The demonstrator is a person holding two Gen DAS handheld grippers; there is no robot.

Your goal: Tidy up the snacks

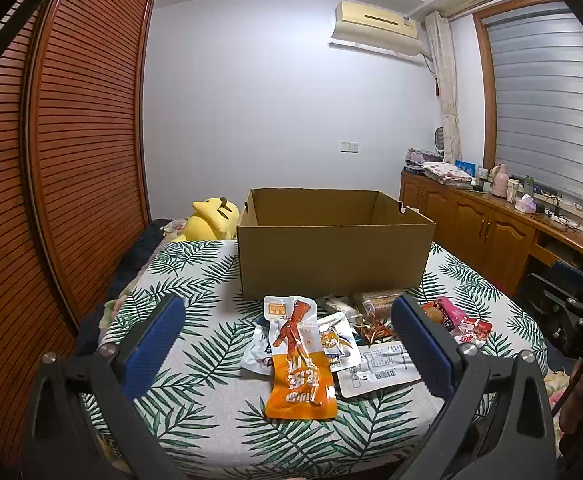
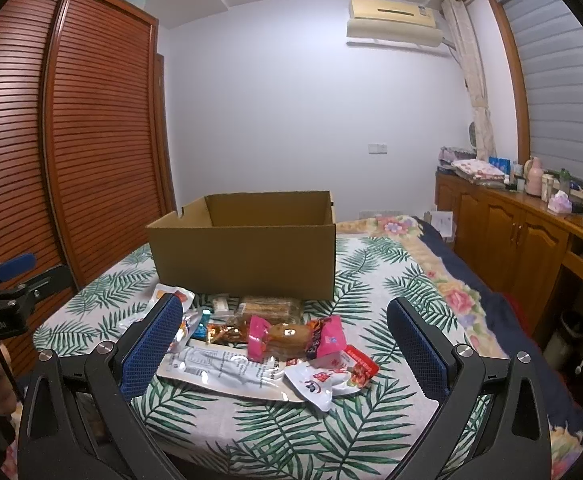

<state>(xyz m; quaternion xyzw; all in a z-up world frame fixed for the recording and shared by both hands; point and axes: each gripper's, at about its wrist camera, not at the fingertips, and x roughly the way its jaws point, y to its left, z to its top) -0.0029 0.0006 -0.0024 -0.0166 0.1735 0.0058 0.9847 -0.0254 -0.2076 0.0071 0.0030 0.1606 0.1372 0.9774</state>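
An open brown cardboard box (image 1: 333,258) stands on the leaf-print cloth; it also shows in the right wrist view (image 2: 243,258). A pile of snack packets lies in front of it. In the left wrist view an orange chicken-feet packet (image 1: 299,364) lies nearest, with white packets (image 1: 379,366) beside it. In the right wrist view a pink-wrapped bun (image 2: 287,338), a long white packet (image 2: 227,372) and a brown biscuit pack (image 2: 269,307) show. My left gripper (image 1: 287,340) is open above the orange packet. My right gripper (image 2: 285,344) is open over the pile. Both are empty.
A yellow plush toy (image 1: 211,220) lies behind the box at left. A slatted wooden wardrobe (image 1: 71,152) stands along the left. A wooden cabinet (image 2: 523,232) with bottles and folded cloths runs along the right. The other gripper (image 2: 11,288) shows at the left edge.
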